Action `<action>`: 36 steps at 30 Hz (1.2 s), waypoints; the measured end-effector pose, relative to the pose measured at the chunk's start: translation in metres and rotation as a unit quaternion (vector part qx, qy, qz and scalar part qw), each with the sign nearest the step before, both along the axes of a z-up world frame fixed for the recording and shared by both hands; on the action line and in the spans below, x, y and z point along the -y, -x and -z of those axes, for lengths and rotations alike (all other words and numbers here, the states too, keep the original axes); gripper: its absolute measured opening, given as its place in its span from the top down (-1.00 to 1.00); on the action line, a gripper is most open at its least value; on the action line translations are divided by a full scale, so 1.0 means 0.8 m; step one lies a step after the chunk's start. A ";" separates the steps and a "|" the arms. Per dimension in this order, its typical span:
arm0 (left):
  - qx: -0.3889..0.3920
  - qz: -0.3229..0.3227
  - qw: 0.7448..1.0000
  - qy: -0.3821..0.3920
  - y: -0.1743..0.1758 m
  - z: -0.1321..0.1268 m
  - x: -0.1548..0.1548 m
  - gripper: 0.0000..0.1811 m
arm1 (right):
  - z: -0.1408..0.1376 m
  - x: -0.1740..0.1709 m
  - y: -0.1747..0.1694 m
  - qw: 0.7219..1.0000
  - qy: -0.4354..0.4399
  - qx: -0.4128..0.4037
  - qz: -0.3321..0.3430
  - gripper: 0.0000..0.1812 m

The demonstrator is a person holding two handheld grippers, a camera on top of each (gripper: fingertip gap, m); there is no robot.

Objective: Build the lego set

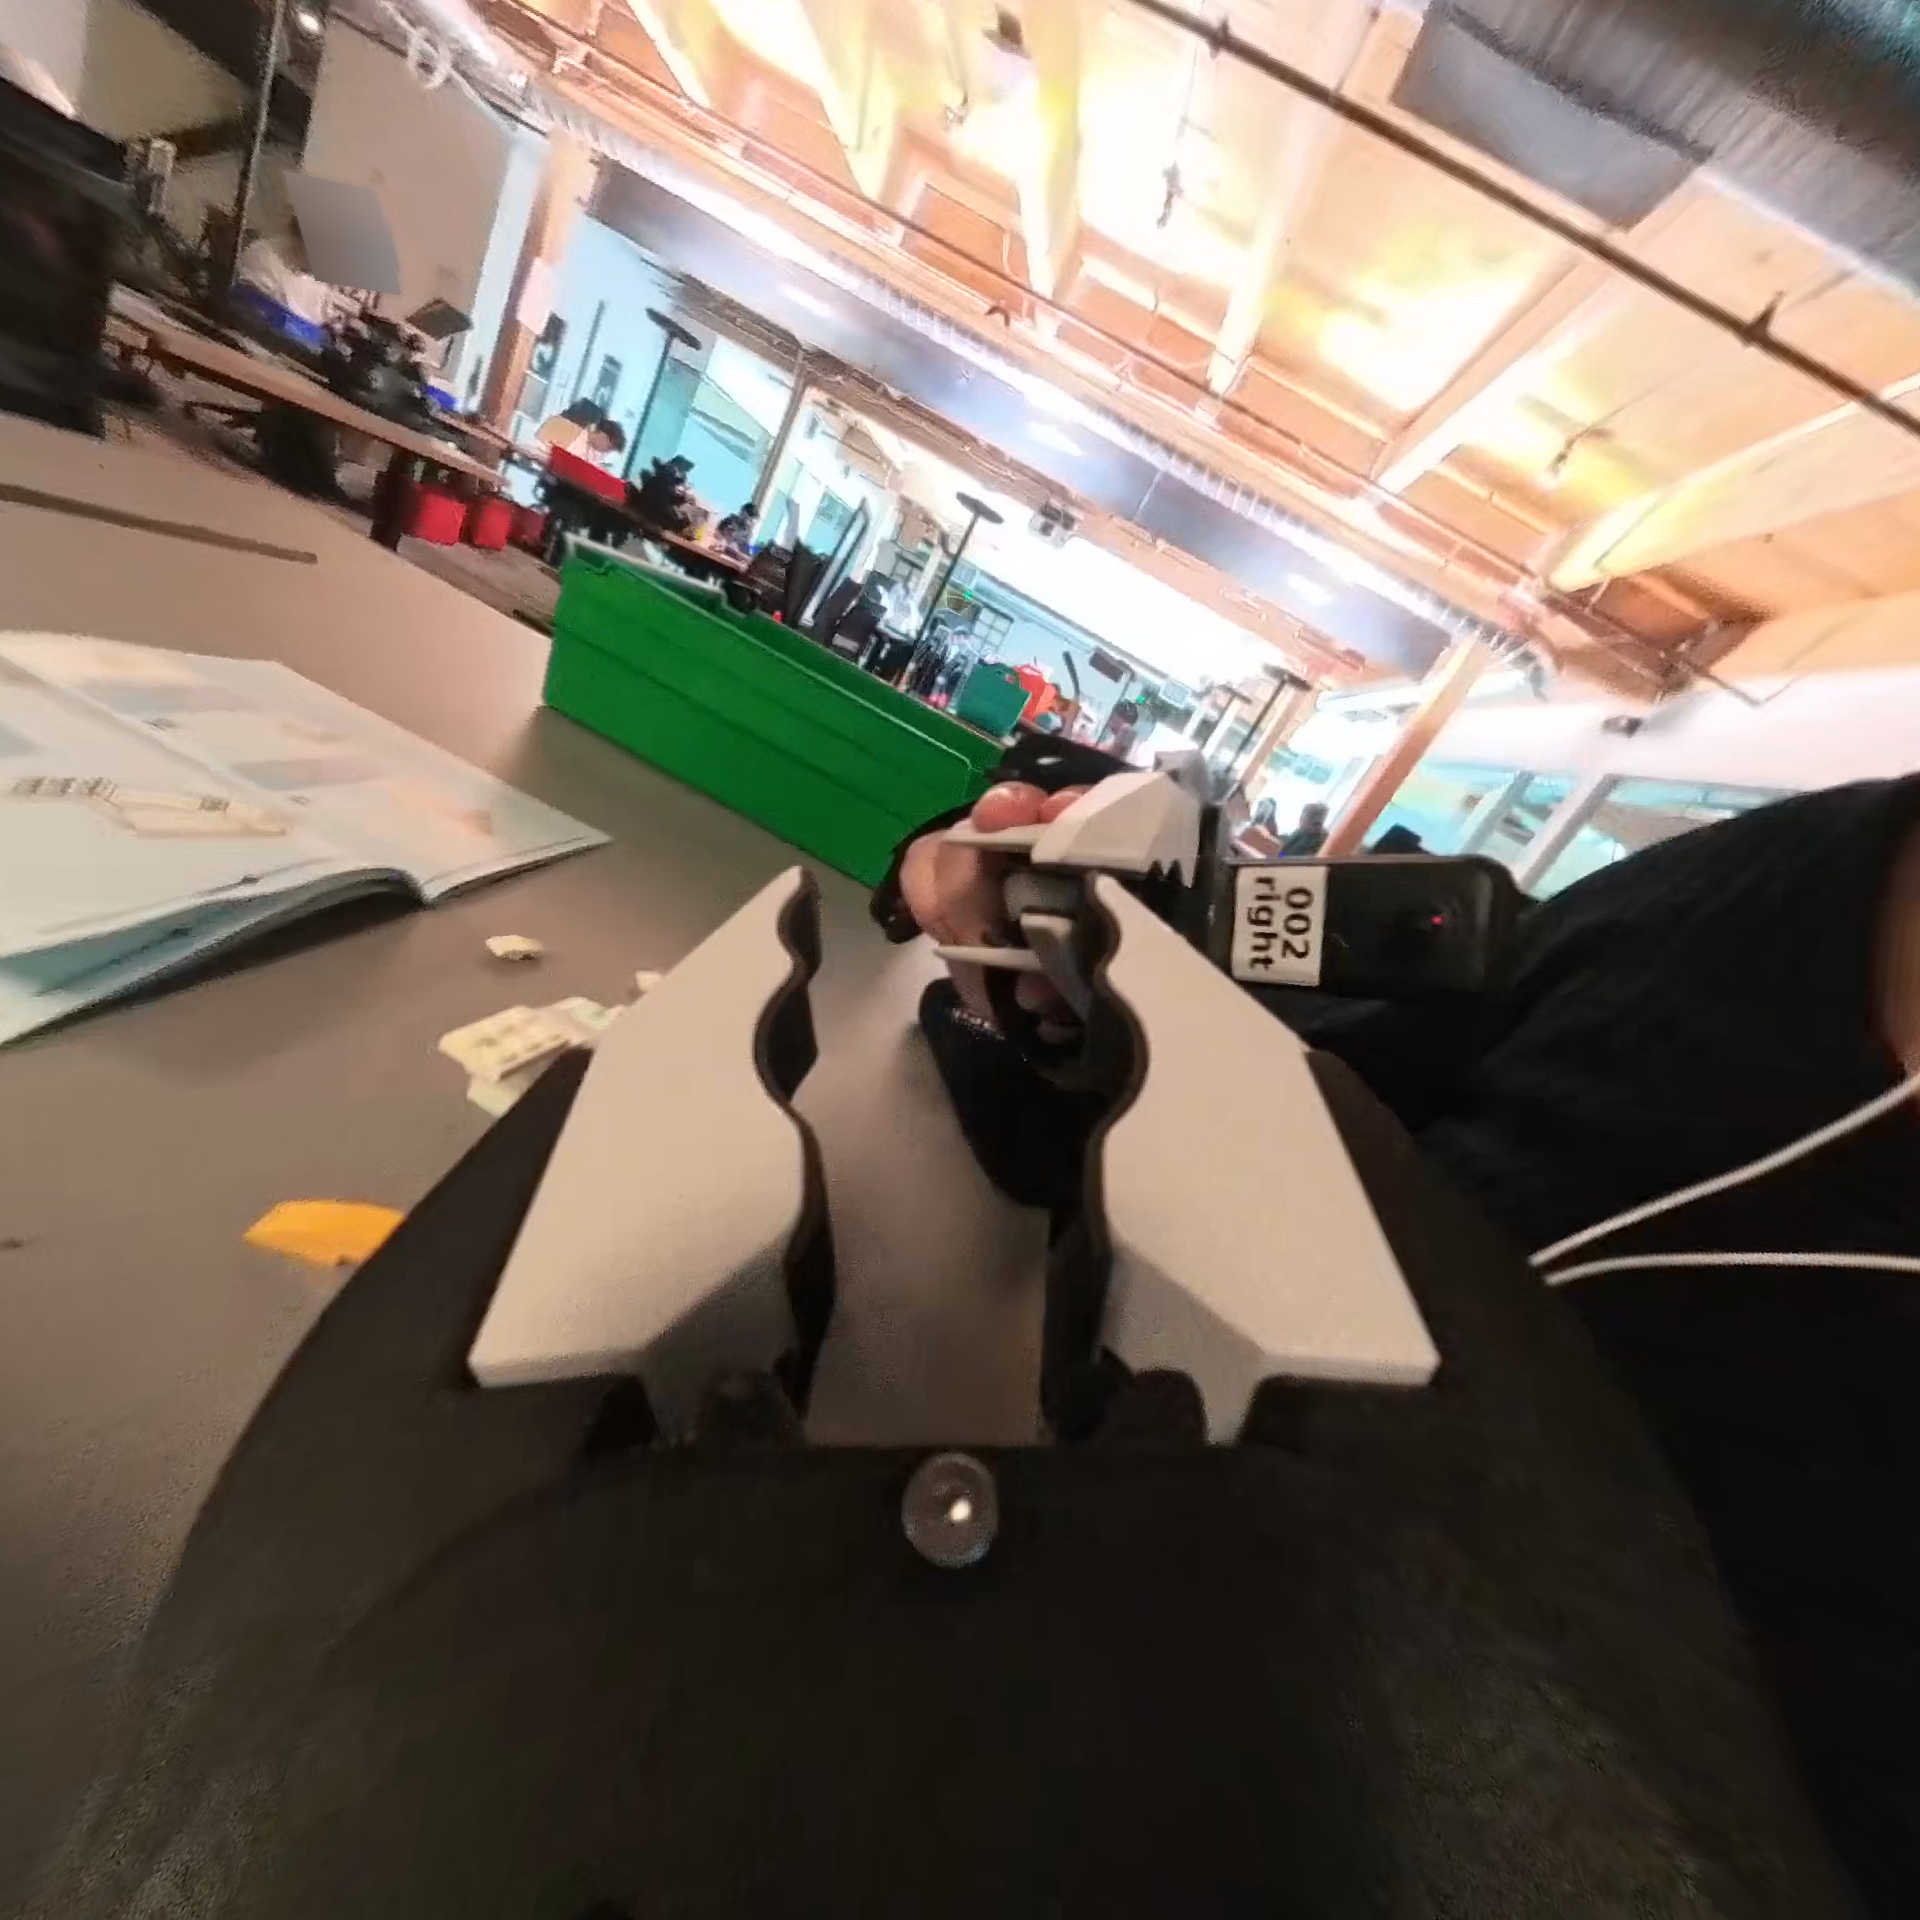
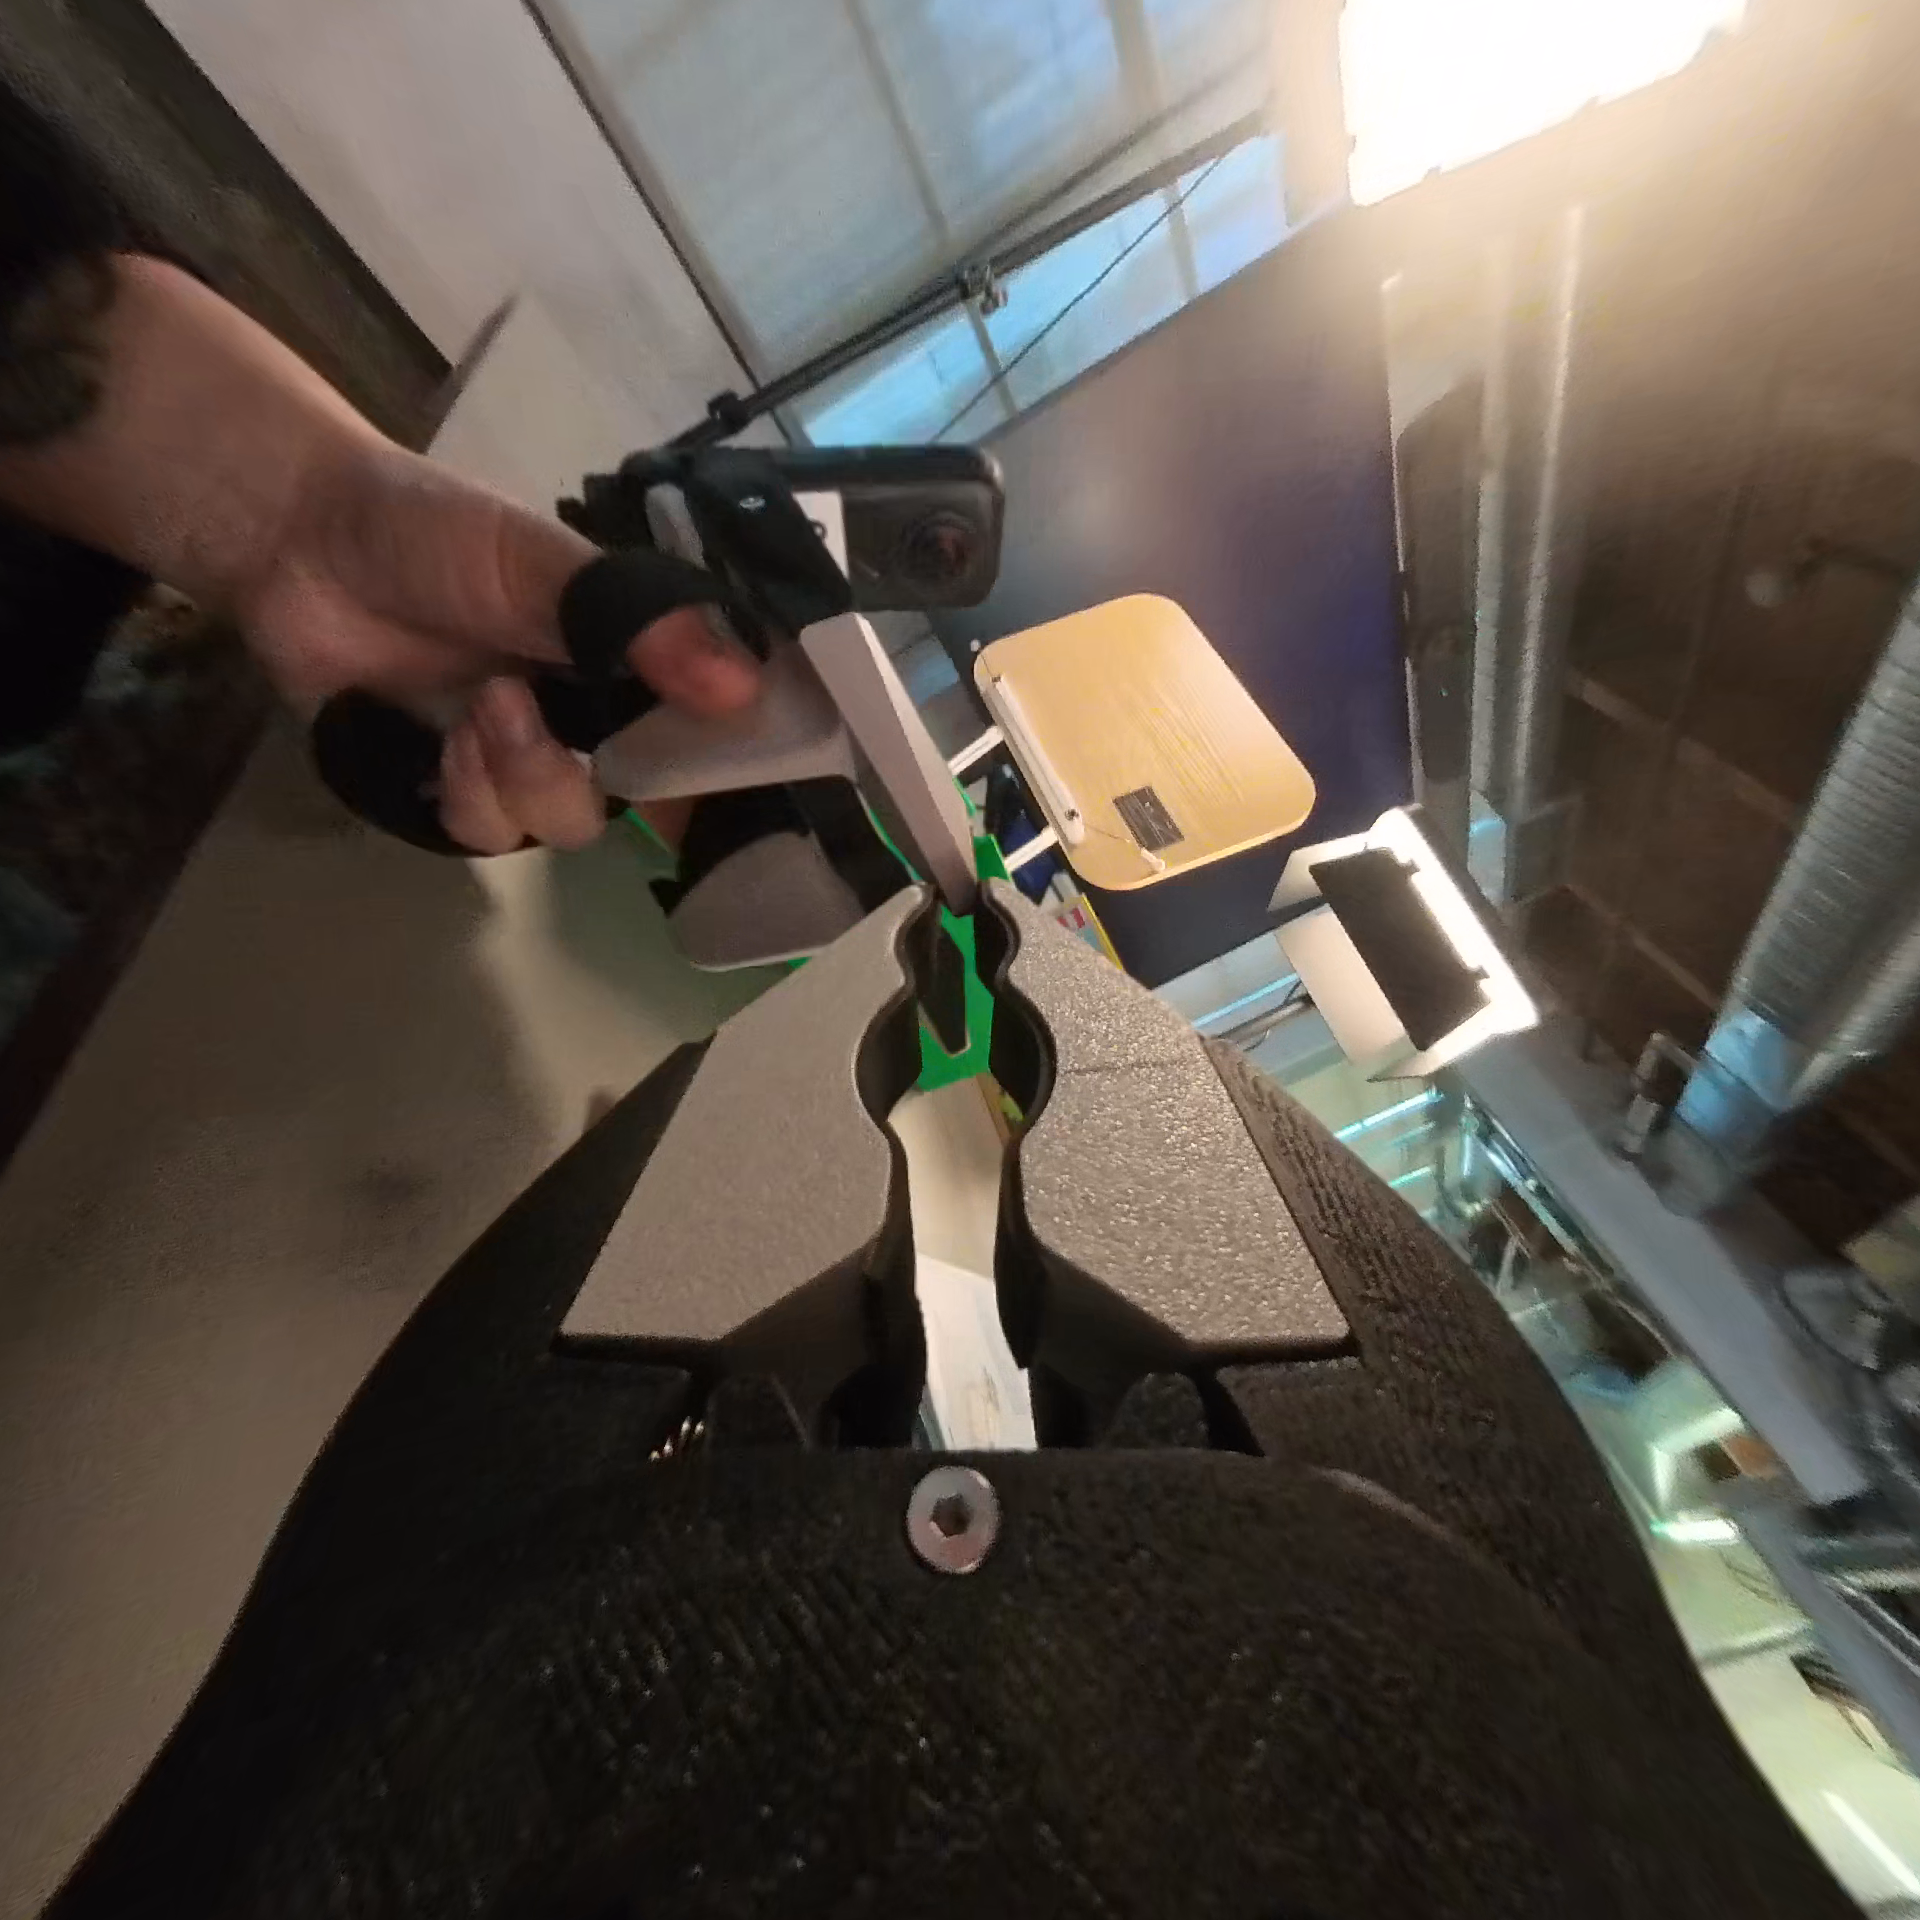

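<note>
The left gripper (image 1: 961, 935) is held low over the grey table (image 1: 260, 1122), its jaws spread with nothing between them. The right gripper (image 2: 961, 899) is tilted steeply, its jaws drawn close together with a narrow gap left; nothing is seen gripped. The two grippers are pointed toward each other, each held in a hand (image 2: 436, 644). White lego pieces (image 1: 520, 1044) are scattered on the table just left of the left gripper, and a yellow piece (image 1: 322, 1231) lies nearer the camera. An open instruction booklet (image 1: 208, 800) is spread farther left, and a green bin (image 1: 748, 717) stands behind.
</note>
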State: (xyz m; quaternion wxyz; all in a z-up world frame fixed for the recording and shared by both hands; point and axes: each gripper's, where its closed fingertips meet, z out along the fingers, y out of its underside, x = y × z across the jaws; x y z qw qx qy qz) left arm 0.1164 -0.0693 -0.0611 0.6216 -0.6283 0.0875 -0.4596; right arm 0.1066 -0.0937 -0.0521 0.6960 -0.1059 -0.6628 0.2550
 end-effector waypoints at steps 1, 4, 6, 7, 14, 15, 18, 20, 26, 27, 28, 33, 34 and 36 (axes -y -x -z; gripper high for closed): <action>0.001 -0.010 1.000 0.009 0.004 0.006 -0.004 0.49 | 0.005 -0.005 0.004 1.000 -0.007 0.011 0.012 0.96; -0.058 -0.076 0.995 0.032 0.016 0.022 -0.016 0.57 | 0.025 -0.023 0.014 0.998 0.010 0.051 0.039 0.96; -0.127 -0.138 0.982 0.024 0.026 0.028 -0.022 0.56 | 0.036 -0.033 0.018 0.995 0.041 0.075 0.050 0.95; -0.154 -0.169 0.973 0.016 0.033 0.027 -0.023 0.56 | 0.039 -0.040 0.020 0.994 0.049 0.080 0.062 0.98; -0.226 -0.285 0.932 -0.004 0.079 0.023 -0.009 0.56 | 0.092 -0.060 0.020 0.929 0.240 0.267 0.089 0.74; -0.235 -0.293 0.927 -0.004 0.083 0.025 -0.005 0.56 | 0.101 -0.059 0.020 0.910 0.267 0.303 0.095 0.71; -0.259 -0.313 0.914 -0.005 0.092 0.029 0.004 0.56 | 0.124 -0.059 0.025 0.854 0.320 0.390 0.128 0.66; -0.267 -0.320 0.909 -0.010 0.095 0.029 0.009 0.56 | 0.132 -0.058 0.032 0.827 0.345 0.420 0.145 0.64; -0.276 -0.327 0.903 -0.019 0.103 0.027 0.021 0.56 | 0.144 -0.063 0.053 0.804 0.328 0.458 0.191 0.61; -0.276 -0.328 0.903 -0.022 0.104 0.026 0.023 0.56 | 0.144 -0.064 0.055 0.792 0.345 0.464 0.195 0.59; -0.277 -0.329 0.902 -0.024 0.105 0.026 0.024 0.56 | 0.143 -0.065 0.058 0.782 0.361 0.470 0.196 0.58; -0.277 -0.329 0.902 -0.037 0.105 0.023 0.029 0.56 | 0.155 -0.070 0.055 0.752 0.359 0.500 0.235 0.57; -0.277 -0.329 0.902 -0.040 0.105 0.022 0.030 0.56 | 0.159 -0.068 0.053 0.747 0.357 0.507 0.238 0.57; -0.278 -0.326 0.903 -0.046 0.105 0.021 0.032 0.56 | 0.160 -0.064 0.052 0.742 0.360 0.513 0.237 0.66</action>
